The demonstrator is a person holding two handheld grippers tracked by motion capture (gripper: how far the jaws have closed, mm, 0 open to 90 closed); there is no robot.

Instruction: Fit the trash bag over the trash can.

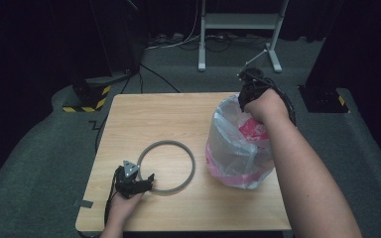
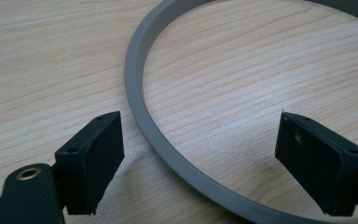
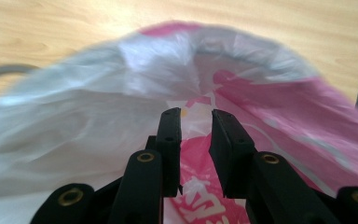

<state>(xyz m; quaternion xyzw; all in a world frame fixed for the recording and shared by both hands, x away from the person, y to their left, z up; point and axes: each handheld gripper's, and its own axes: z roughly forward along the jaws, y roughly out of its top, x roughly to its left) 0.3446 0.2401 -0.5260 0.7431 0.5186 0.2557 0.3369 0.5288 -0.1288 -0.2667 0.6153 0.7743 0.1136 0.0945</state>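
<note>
My right gripper (image 3: 196,116) had jaws nearly together w/ no film clearly pinched at the bag (image 1: 235,144) rim on the counter (image 1: 178,114), so it risked slipping; left gripper (image 2: 200,154) jaws gaped astride the ring (image 2: 140,93).

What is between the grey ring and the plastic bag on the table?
Nothing but bare wooden table. In the high view, the grey ring and the plastic bag sit apart, with only tabletop between them.

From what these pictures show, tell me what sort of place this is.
Probably a recording studio or lab: a lone wooden table on grey carpet, dark curtains all round, and a metal stand with loose cables behind.
</note>
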